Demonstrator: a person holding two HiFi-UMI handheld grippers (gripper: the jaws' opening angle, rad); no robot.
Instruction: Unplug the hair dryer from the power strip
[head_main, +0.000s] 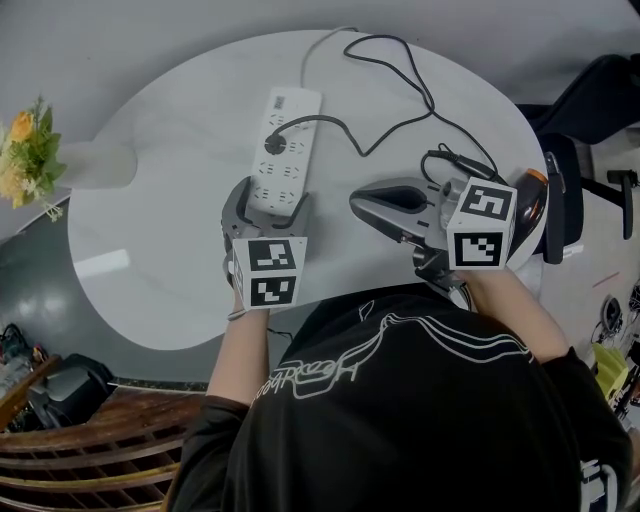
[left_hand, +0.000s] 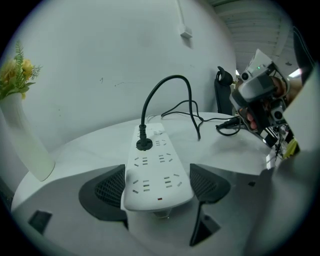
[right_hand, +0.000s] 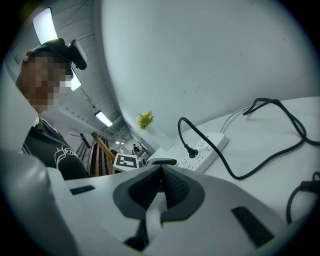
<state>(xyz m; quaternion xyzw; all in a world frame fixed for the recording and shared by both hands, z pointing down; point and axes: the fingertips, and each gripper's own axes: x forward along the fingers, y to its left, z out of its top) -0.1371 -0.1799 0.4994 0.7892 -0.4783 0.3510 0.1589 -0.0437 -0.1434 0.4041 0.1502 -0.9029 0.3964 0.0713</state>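
A white power strip (head_main: 285, 145) lies on the round white table (head_main: 150, 250). One black plug (head_main: 275, 143) sits in it, and its black cable (head_main: 400, 70) loops right to a dark hair dryer with an orange part (head_main: 537, 195), mostly hidden behind my right gripper's cube. My left gripper (head_main: 268, 203) is open, its jaws straddling the strip's near end (left_hand: 157, 187) with small gaps at the pads (left_hand: 207, 182). The plug (left_hand: 144, 144) stands further up the strip. My right gripper (head_main: 358, 200) points left, shut with nothing between its pads (right_hand: 161, 172); strip and plug (right_hand: 190, 150) lie ahead of it.
A white vase with yellow flowers (head_main: 95, 165) stands at the table's left edge. The strip's white cord (head_main: 320, 45) runs off the far edge. Slack black cable lies on the table right of the strip. A black chair (head_main: 590, 100) is at right, a wooden railing (head_main: 60, 440) lower left.
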